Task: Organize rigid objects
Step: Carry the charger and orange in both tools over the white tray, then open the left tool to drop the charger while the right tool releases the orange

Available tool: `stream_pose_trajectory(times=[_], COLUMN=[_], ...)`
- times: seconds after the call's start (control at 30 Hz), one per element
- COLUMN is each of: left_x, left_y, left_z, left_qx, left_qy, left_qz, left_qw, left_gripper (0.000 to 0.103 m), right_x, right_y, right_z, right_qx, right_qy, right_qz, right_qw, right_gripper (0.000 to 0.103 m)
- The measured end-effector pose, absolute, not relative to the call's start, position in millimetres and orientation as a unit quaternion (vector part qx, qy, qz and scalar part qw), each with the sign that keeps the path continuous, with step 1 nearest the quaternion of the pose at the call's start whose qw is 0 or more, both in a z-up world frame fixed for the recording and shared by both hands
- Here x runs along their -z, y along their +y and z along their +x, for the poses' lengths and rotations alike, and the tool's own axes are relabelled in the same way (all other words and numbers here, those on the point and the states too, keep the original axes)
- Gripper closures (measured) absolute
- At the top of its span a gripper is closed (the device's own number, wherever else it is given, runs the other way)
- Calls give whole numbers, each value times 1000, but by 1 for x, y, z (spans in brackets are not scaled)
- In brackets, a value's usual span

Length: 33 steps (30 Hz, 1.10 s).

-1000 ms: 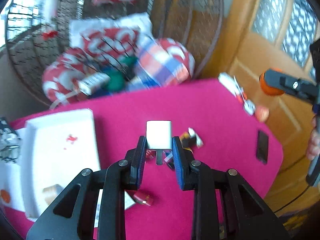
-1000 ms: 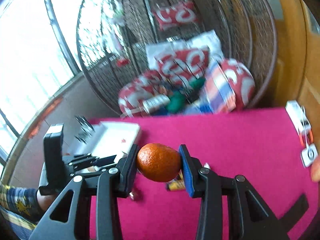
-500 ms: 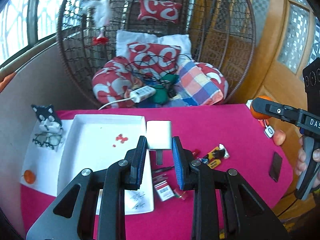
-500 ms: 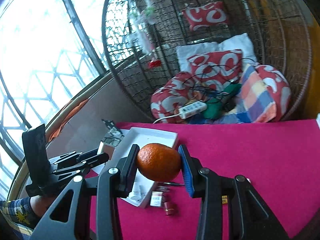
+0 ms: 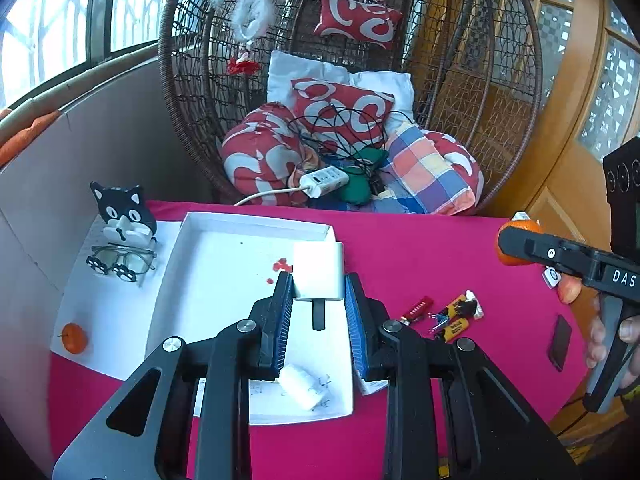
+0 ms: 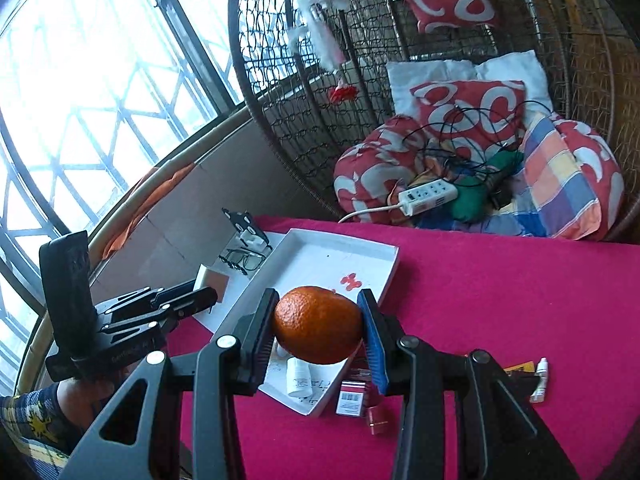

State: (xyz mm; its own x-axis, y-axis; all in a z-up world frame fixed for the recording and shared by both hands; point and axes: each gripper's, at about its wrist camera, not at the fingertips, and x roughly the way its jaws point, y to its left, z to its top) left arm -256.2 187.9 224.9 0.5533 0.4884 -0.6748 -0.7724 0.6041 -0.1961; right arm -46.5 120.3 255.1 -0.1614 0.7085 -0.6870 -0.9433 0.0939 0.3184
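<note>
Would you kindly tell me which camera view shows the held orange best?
The right wrist view: the orange sits whole and sharp in mid-frame, clamped in the right tool. The left wrist view shows only a sliver of it at the right edge, mostly hidden behind that tool's finger.

Both grippers have swung left: the charger (image 5: 319, 270) now hangs over the white tray (image 5: 224, 280), the orange (image 6: 318, 324) above its corner.

I see a table with a magenta cloth (image 5: 420, 248). A white tray (image 5: 208, 280) lies at its nine o'clock, a small orange (image 5: 74, 337) at eight, batteries (image 5: 454, 320) and a dark phone (image 5: 559, 343) at three.
</note>
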Motion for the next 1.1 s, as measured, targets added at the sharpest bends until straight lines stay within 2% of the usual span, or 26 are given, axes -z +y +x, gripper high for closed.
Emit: stream_pose_trajectory(times=[0.4, 0.67, 0.87, 1.1], left_x=[-196, -158, -122, -105], left_y=[238, 289, 302, 315], left_z=[-282, -280, -267, -259], left_qx=[-372, -363, -339, -324], left_qy=[316, 358, 404, 435], left_qz=[-273, -304, -303, -306], left_qw=[829, 805, 794, 783], left_gripper=[78, 78, 78, 78], right_x=[-213, -160, -116, -86], right_y=[164, 213, 226, 242], right_z=[-78, -105, -121, -132], right_qx=[-651, -631, -600, -566], right_qy=[416, 440, 470, 476], right_qz=[-207, -265, -286, -313], right_qw=[600, 582, 580, 596], right_gripper=[63, 63, 63, 62])
